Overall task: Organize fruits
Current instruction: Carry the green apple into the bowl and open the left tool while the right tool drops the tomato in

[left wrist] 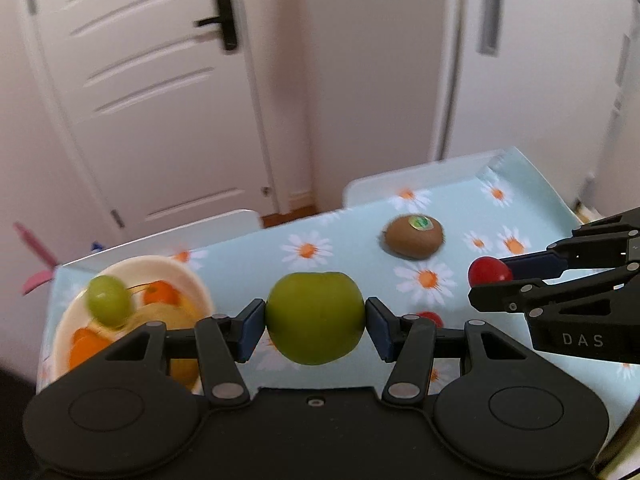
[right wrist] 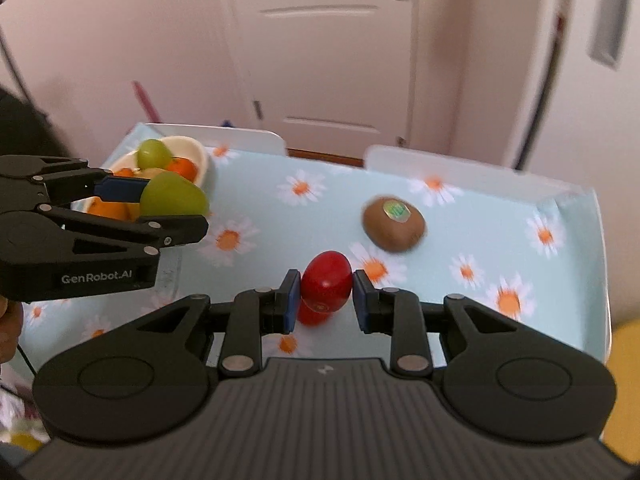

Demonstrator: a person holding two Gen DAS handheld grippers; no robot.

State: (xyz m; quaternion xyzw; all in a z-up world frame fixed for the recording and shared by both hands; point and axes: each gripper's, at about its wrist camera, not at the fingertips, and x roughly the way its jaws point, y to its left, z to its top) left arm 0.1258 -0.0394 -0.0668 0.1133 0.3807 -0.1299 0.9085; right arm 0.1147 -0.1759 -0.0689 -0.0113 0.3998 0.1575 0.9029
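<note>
left claw (left wrist: 315, 317): pinching the green apple (left wrist: 315, 317) from both sides, lifted off the tabletop (left wrist: 520, 192)
right claw (right wrist: 326, 294): pressed onto the red fruit (right wrist: 326, 282), also lifted
bowl (left wrist: 188, 276): far left of the left claw, already holding a green fruit and orange pieces
nearer hand: the left, so the apple probably goes in first
kiwi (left wrist: 414, 236): loose on the cloth, far right, long axis running left to right

wrist views: angled down, close | shared: kiwi (left wrist: 414, 237) (mid-table (right wrist: 568, 280))
</note>
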